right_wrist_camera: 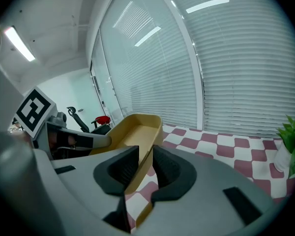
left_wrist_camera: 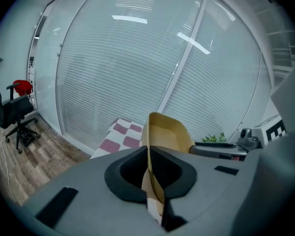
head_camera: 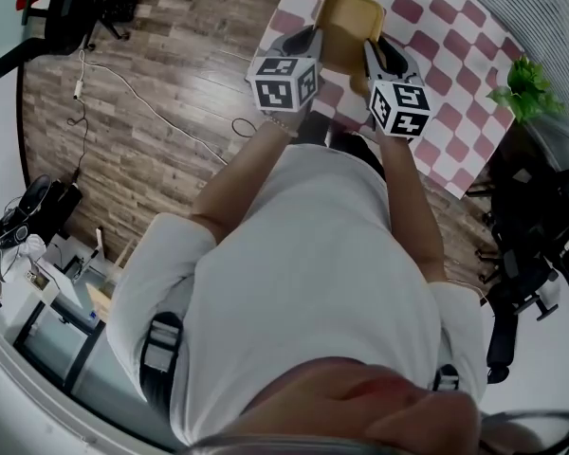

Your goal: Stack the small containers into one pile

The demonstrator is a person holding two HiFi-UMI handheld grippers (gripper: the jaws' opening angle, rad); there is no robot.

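The tan container [head_camera: 349,19] is held up over the checked cloth [head_camera: 446,74], with the left claw [head_camera: 308,44] clamped on one side wall and the right claw [head_camera: 375,55] clamped on the opposite wall. This two-sided grip probably keeps the shallow tub steady for lowering onto a pile, though no other container is in view.

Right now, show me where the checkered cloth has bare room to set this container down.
The checkered tablecloth lies bare between the yellow container and the potted plant, and beyond the container toward the blinds. Crowded: under the container, where the left gripper and right gripper clamp its rims; cloth there is hidden.
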